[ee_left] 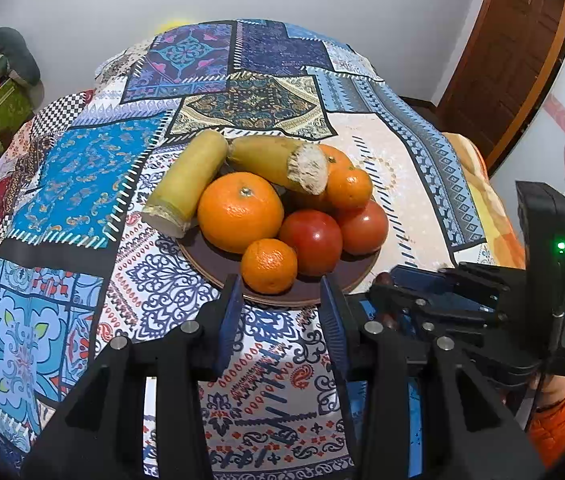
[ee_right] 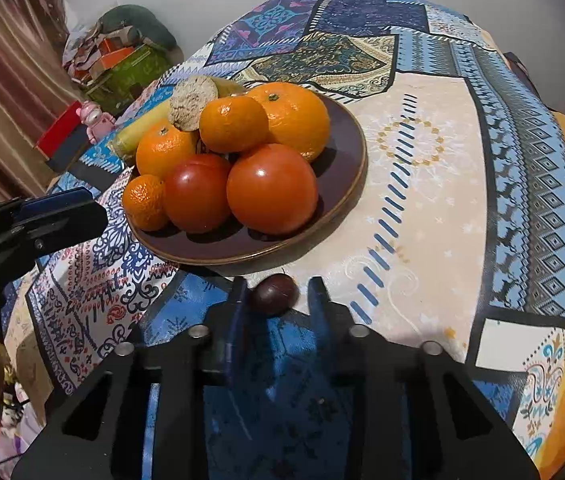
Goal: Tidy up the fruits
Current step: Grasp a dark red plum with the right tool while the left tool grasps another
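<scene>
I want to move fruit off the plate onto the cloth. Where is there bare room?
The cream patch of tablecloth right of the brown plate is bare, and so are the blue patches left of the sugarcane pieces. It is crowded near the plate's front rim, by the dark round fruit and both grippers.

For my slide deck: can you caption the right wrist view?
Open right gripper straddles a small dark fruit on the tablecloth, beside a brown plate of oranges and tomatoes.

A patchwork-clothed table [ee_right: 422, 184] bears a brown plate [ee_right: 342, 184] and a dark fruit [ee_right: 274, 295].
</scene>
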Action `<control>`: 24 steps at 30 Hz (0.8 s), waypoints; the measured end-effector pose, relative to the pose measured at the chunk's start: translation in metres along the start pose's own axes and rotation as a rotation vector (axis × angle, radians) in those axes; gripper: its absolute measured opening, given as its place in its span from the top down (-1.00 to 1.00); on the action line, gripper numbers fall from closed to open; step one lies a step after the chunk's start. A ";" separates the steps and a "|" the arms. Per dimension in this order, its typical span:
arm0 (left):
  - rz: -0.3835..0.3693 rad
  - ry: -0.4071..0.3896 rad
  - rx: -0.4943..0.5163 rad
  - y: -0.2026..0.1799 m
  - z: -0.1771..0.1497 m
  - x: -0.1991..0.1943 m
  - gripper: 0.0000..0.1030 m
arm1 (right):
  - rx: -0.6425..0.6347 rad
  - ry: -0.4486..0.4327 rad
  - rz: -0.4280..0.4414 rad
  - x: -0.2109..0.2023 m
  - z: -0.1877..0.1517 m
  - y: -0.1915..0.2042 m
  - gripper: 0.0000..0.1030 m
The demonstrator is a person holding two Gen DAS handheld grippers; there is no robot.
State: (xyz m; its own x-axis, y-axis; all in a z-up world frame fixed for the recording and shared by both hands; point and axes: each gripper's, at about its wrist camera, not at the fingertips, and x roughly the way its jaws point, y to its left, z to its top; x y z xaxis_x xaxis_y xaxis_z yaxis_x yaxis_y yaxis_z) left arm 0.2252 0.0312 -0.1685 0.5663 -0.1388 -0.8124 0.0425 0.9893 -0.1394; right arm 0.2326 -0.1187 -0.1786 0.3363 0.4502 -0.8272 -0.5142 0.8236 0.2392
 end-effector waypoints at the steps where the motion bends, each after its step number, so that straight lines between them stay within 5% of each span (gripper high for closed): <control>1: -0.004 0.004 -0.002 0.000 -0.001 0.001 0.23 | -0.006 -0.001 0.000 0.000 0.000 0.001 0.58; 24: -0.087 0.138 0.106 -0.077 -0.025 0.044 0.23 | 0.053 -0.087 -0.027 -0.055 -0.033 -0.025 0.61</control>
State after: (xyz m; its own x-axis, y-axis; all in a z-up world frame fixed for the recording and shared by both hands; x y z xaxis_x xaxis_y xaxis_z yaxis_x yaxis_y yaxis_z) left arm 0.2261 -0.0518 -0.2081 0.4385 -0.2217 -0.8709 0.1769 0.9714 -0.1582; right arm 0.2007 -0.1753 -0.1563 0.4178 0.4540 -0.7870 -0.4625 0.8518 0.2458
